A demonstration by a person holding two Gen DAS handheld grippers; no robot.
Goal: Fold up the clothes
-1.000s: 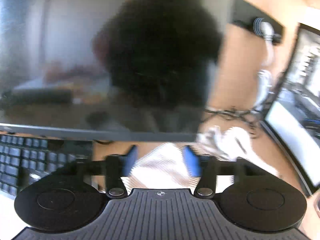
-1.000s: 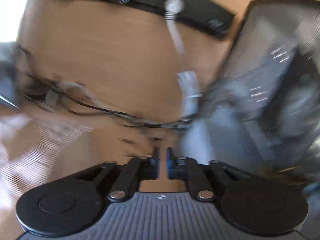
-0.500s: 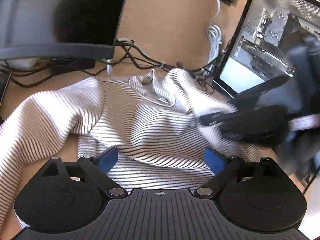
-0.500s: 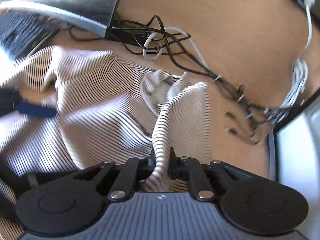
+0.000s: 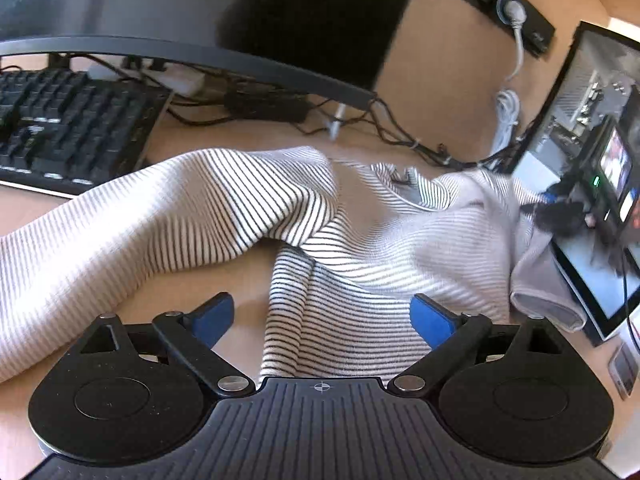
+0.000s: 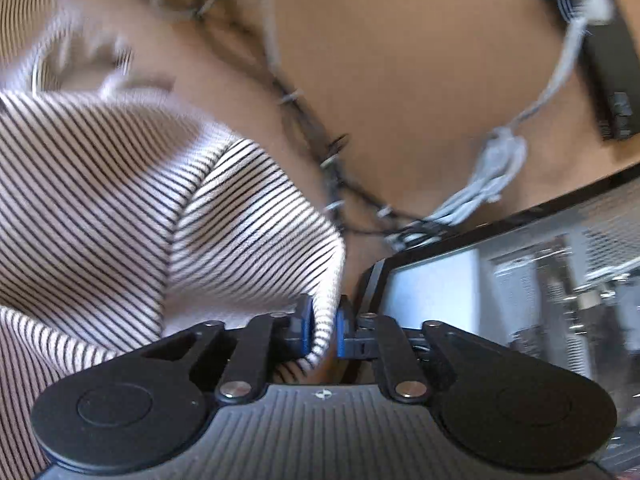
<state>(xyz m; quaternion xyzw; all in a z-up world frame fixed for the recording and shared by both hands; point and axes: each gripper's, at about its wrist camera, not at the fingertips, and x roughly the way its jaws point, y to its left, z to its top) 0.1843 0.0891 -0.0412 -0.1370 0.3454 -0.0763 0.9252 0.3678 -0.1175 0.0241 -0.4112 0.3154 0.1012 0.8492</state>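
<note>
Keyboard: black computer keyboard (image 5: 68, 128) lies at the far left of the light wooden desk (image 5: 440, 92), partly under the lower edge of the wide black monitor (image 5: 240, 12).
Garment: white long-sleeved top with thin black stripes (image 5: 360, 240) is spread over the middle of the desk, in front of the monitor; its neckline (image 5: 416, 192) points to the far side.
Sleeve: one striped sleeve (image 5: 120, 232) runs from the shoulder toward the left and near edge, lying flat on the wood.
Left gripper: black hand-held gripper with blue finger pads (image 5: 320, 316) hovers over the lower part of the top; its jaws stand wide apart and hold nothing.
Cables: tangle of thin black cables (image 5: 392, 132) lies on the desk behind the garment, and a bundle of white cable (image 6: 488, 184) lies further right.
Right gripper: second black gripper with blue pads (image 6: 323, 328) has its jaws pressed together on a fold of the striped fabric at the right side of the top, and the cloth rises in a ridge from there.
Case: black computer case with a clear side panel (image 6: 520, 280) stands at the right end of the desk, just beside the pinched fabric.
Sharpness: far part of the right wrist view is blurred.
</note>
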